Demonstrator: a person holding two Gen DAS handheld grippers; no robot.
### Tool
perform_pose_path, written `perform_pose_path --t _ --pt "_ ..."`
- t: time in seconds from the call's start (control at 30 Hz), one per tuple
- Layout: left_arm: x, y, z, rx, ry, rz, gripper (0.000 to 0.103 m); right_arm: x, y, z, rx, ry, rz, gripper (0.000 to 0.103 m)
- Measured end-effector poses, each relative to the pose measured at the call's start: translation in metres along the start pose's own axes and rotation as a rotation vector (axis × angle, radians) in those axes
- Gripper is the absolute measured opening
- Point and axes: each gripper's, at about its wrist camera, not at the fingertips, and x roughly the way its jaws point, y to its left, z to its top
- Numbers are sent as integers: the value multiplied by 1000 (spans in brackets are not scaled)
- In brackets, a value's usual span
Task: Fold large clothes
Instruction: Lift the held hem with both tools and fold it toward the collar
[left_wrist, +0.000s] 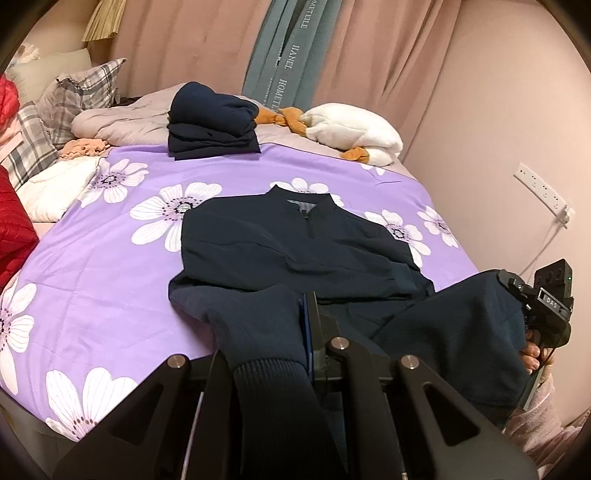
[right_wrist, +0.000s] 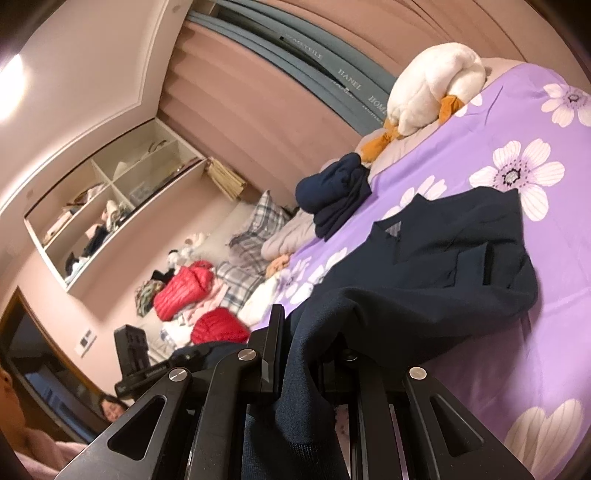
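Note:
A dark navy zip jacket (left_wrist: 295, 251) lies face up on the purple flowered bedspread (left_wrist: 110, 258), collar toward the far side, its sleeves folded across the chest. My left gripper (left_wrist: 308, 325) is shut on the jacket's ribbed bottom hem, which drapes over its frame. My right gripper (right_wrist: 291, 354) is shut on the same hem at the other corner (right_wrist: 314, 332), lifted off the bed. In the left wrist view the right gripper (left_wrist: 543, 302) shows at the right edge behind raised navy cloth, with a hand on its handle. A stack of folded navy clothes (left_wrist: 212, 122) sits further up the bed.
A white plush goose (left_wrist: 354, 133) lies at the bed's far corner. Plaid pillows (left_wrist: 74, 96), a grey quilt and red padded jackets (right_wrist: 184, 288) crowd the head of the bed. Pink curtains hang behind; a wall shelf (right_wrist: 110, 214) and a power strip (left_wrist: 543, 192) are on the walls.

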Motion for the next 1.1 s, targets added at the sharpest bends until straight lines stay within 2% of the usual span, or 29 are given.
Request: perform_pose_path --t 1.1 --pt "33 32 36 -29 -19 56 10 27 -14 35 6 -32 -89 15"
